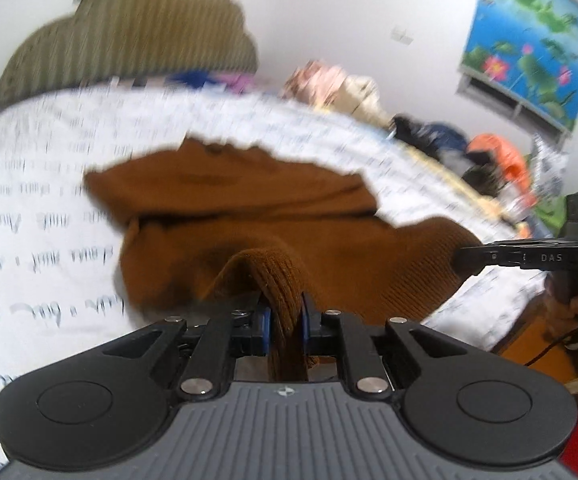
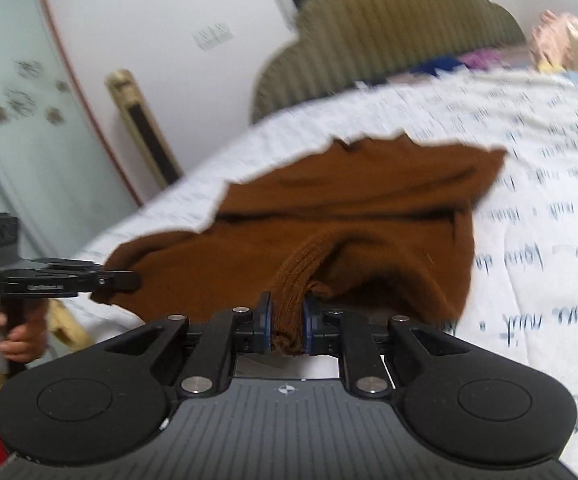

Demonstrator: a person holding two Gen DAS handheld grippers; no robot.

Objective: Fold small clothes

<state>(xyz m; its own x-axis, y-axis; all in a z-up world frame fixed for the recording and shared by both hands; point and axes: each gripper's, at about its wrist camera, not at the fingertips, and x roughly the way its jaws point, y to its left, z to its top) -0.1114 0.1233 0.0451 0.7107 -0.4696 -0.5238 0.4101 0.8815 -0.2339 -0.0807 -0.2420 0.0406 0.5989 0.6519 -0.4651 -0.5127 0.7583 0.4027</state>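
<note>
A brown knit sweater (image 1: 249,220) lies half lifted over a white bedsheet with printed script (image 1: 41,184). My left gripper (image 1: 285,312) is shut on a ribbed fold of the sweater's near edge, and the cloth runs back between the blue pads. Off to the right, my right gripper (image 1: 461,260) pinches the sweater's other near corner. In the right wrist view, the right gripper (image 2: 287,312) is shut on a ribbed hem of the sweater (image 2: 349,208). The left gripper (image 2: 133,280) grips the corner at the left there. The far part of the sweater rests on the sheet (image 2: 529,200).
An olive ribbed headboard (image 1: 129,32) stands at the far end of the bed. A pile of mixed clothes (image 1: 489,152) lies along the bed's right side. A person's hand (image 1: 577,304) holds the right gripper's handle. A flowered poster (image 1: 529,32) hangs on the wall.
</note>
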